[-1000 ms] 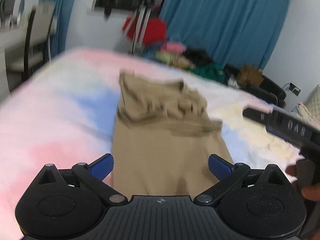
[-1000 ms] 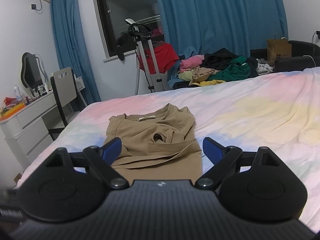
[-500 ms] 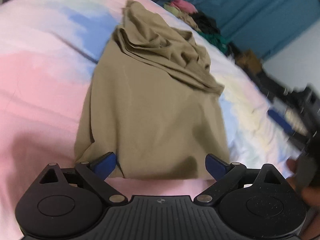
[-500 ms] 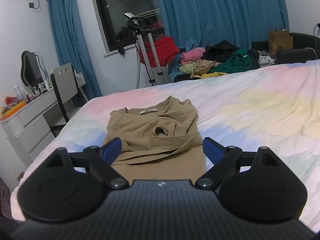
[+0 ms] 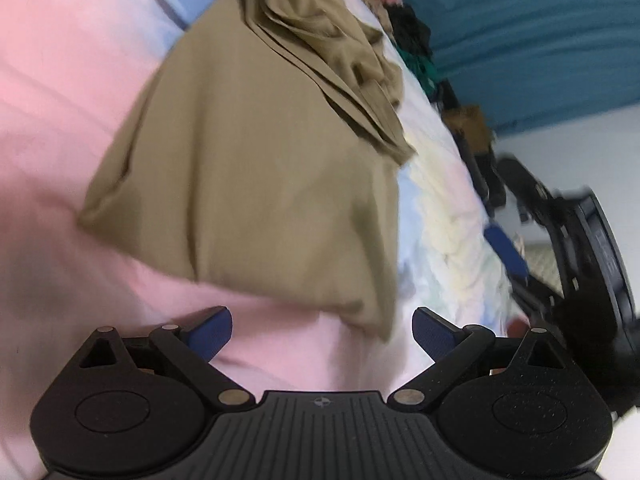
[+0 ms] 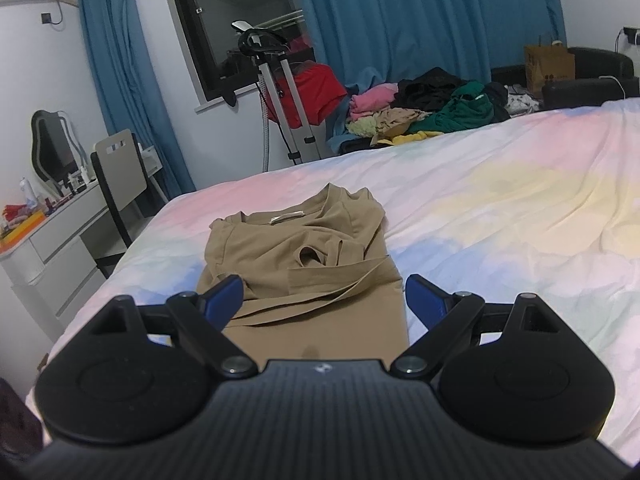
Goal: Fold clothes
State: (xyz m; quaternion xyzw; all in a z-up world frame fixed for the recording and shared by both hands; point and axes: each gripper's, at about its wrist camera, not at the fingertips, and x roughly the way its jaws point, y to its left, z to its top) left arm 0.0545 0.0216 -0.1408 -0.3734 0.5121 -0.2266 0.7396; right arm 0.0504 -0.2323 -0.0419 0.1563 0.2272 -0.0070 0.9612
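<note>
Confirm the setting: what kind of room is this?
Most likely a bedroom in a home. A bed with pastel bedding fills the view, a tan shirt lies on it, a clothes pile sits beyond, and a dressing table stands at the wall.

Soft, even indoor light; the window (image 6: 240, 28) is dark. The left wrist view is motion-blurred and tilted, the right sharp; both edges bend, fisheye.

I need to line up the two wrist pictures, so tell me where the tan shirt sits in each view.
Left wrist: the tan shirt fills the centre and upper middle, tilted, its near hem just ahead of the open jaws.
Right wrist: it lies at lower centre, collar away, running down between the open jaws.
Shared landmark: the pile of clothes beyond the bed.
</note>
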